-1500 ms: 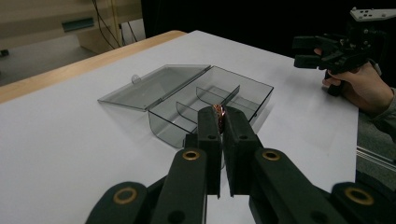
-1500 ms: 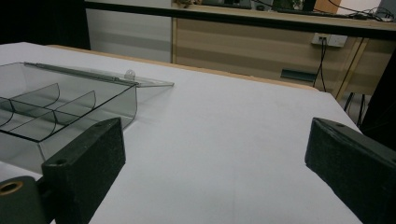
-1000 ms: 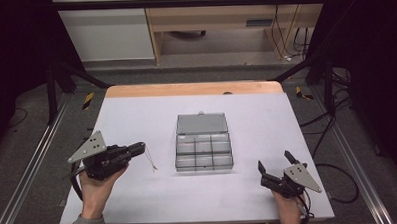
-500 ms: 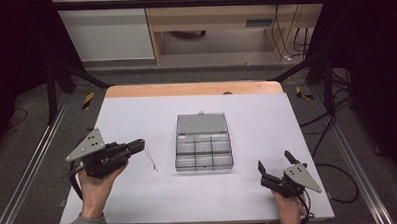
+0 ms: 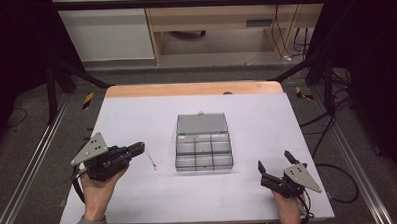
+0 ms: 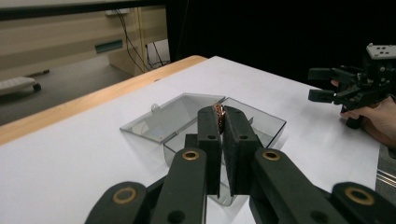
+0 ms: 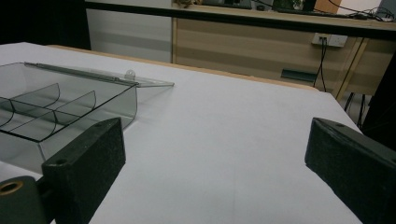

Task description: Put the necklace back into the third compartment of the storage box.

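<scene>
A clear plastic compartment box (image 5: 204,163) sits at the table's middle with its lid (image 5: 202,123) laid open toward the far side. My left gripper (image 5: 140,145) hovers left of the box, pointing at it, shut on a thin copper-coloured chain (image 5: 149,157) that dangles from its tips to the table. In the left gripper view the chain (image 6: 218,111) is pinched between the closed jaws (image 6: 223,113), with the box (image 6: 268,122) just beyond. My right gripper (image 5: 274,160) rests near the front right of the table, open, with nothing between its jaws (image 7: 217,140).
The white table top (image 5: 267,119) has a wooden far edge (image 5: 193,89). Dark frame rails run along both sides. In the right gripper view the box (image 7: 116,105) lies to the left. Cabinets and cables stand beyond the table.
</scene>
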{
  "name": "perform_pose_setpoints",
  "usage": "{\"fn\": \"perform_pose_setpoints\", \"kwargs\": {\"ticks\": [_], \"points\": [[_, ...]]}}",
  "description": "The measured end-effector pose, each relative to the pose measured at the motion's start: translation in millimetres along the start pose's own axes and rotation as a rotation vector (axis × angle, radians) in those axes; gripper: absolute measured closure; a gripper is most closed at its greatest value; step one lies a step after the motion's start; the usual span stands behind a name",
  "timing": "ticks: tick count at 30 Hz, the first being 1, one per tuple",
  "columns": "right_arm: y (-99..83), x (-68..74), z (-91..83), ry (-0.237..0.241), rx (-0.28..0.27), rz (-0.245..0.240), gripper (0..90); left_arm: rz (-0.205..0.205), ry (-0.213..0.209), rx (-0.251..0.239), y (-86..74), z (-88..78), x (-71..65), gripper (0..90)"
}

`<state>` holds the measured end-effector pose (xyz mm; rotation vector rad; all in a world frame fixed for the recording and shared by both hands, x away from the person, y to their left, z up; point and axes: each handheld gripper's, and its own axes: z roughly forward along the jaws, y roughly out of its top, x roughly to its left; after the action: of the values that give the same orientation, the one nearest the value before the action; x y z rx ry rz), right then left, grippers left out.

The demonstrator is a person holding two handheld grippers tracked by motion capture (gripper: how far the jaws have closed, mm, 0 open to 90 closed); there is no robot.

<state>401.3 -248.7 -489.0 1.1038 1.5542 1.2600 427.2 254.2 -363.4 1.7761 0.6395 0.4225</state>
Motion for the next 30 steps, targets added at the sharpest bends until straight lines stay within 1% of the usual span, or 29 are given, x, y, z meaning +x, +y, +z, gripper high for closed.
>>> {"fn": "perform_pose_setpoints", "kwargs": {"ticks": [2,5,12,13,14,15,16,17,19,20,21,22,23,24,25,26,27,28,29,30], "points": [[0.0,0.0,0.0,-0.001,0.000,0.001,5.5,-0.020,-0.004,-0.001,-4.6,1.1,2.6,85.4],[0.0,0.1,-0.1,-0.002,-0.001,0.000,5.5,-0.022,-0.003,-0.008,-3.2,1.5,3.0,85.4],[0.0,0.0,-0.1,-0.002,-0.001,0.000,5.5,0.009,0.003,-0.044,22.9,5.2,-1.2,85.4],[0.0,0.0,-0.1,-0.001,-0.001,0.001,5.5,0.016,0.002,-0.055,31.4,7.9,-1.9,85.4],[0.0,0.0,-0.1,-0.001,0.000,0.001,5.5,0.014,0.001,-0.060,35.7,9.7,-2.0,85.4],[0.0,0.0,-0.1,-0.001,0.000,0.001,5.5,0.014,0.001,-0.060,35.7,9.7,-2.0,85.4],[0.0,-0.1,-0.1,0.000,0.000,0.001,5.5,0.015,-0.004,-0.069,44.0,14.1,-2.4,85.5],[0.0,-0.1,-0.1,0.000,0.000,0.001,5.5,0.015,-0.004,-0.069,44.0,14.1,-2.4,85.4],[0.1,-0.2,-0.1,0.000,0.001,0.001,5.5,0.016,-0.010,-0.078,51.6,19.8,-3.1,85.4],[0.1,-0.2,0.0,0.000,0.002,0.001,5.5,0.019,-0.015,-0.083,58.5,26.4,-3.8,85.4],[0.1,-0.2,0.0,0.000,0.002,0.001,5.5,0.019,-0.015,-0.083,58.5,26.4,-3.8,85.4],[0.0,-0.2,0.0,0.000,0.000,0.002,5.5,0.019,-0.024,-0.087,64.4,33.8,-4.9,85.4],[0.0,-0.2,0.0,0.000,0.000,0.002,5.5,0.019,-0.024,-0.087,64.4,33.8,-4.9,85.4],[0.1,-0.2,0.0,0.000,0.001,0.002,5.5,0.021,-0.033,-0.089,69.4,41.6,-6.4,85.4],[0.1,-0.2,0.0,0.000,0.001,0.002,5.5,0.021,-0.033,-0.089,69.4,41.6,-6.4,85.4],[0.1,-0.3,0.0,0.000,0.001,0.001,5.5,0.024,-0.040,-0.090,73.6,49.8,-8.3,85.4],[0.1,-0.3,0.0,0.000,0.001,0.002,5.5,0.024,-0.040,-0.090,73.6,49.8,-8.3,85.4],[0.1,-0.3,0.1,0.000,0.001,0.002,5.5,0.028,-0.043,-0.090,76.9,58.1,-10.1,85.4],[0.1,-0.4,0.1,0.000,0.001,0.002,5.5,0.028,-0.045,-0.090,78.3,62.3,-10.7,85.4],[0.1,-0.4,0.1,0.000,0.001,0.002,5.5,0.028,-0.045,-0.090,78.3,62.3,-10.7,85.4]]}}
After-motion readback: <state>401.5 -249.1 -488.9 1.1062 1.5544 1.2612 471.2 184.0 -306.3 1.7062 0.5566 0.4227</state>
